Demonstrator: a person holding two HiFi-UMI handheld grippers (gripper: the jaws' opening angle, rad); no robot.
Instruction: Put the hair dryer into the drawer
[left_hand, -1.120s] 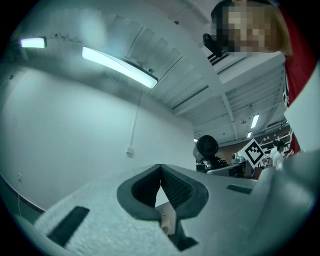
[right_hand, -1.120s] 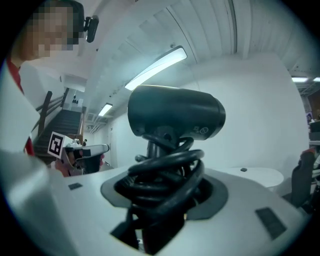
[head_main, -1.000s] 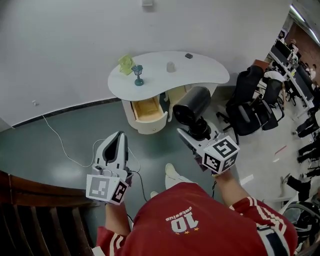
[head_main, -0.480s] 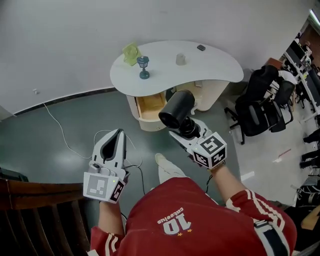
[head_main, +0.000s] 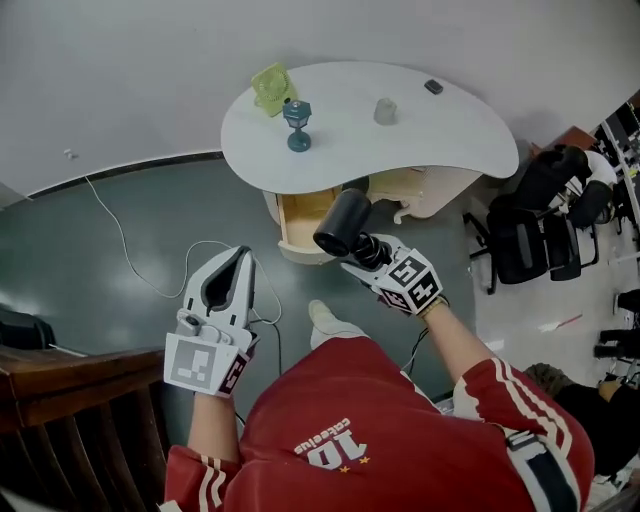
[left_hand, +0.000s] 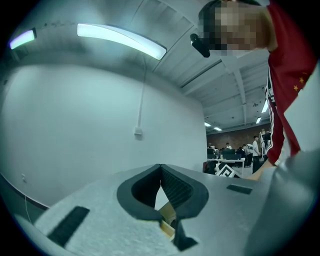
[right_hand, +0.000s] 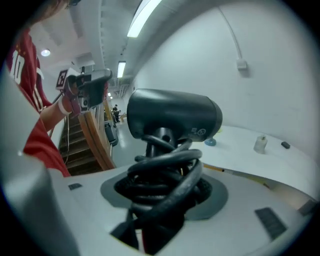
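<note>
A black hair dryer (head_main: 342, 222) (right_hand: 172, 117), its cord wound round the handle, is held by my right gripper (head_main: 368, 252) (right_hand: 160, 200), which is shut on that handle. In the head view the dryer's barrel hangs over the right part of the open wooden drawer (head_main: 298, 215) under the white table (head_main: 430, 145). My left gripper (head_main: 240, 258) (left_hand: 161, 172) is lower left of the drawer, over the floor. It is shut, its tips meet, and it holds nothing. A bit of the drawer's wood shows through the gap behind its tips.
On the table stand a blue goblet (head_main: 298, 125), a green object (head_main: 270, 88), a small white cup (head_main: 385, 110) and a small dark item (head_main: 433, 87). Black office chairs (head_main: 540, 220) crowd the right. A cable (head_main: 130, 270) trails on the floor; a wooden railing (head_main: 70, 390) is lower left.
My right gripper has carried the hair dryer down and left, from beside the table to over the open drawer. The left gripper and the person have come closer to the table.
</note>
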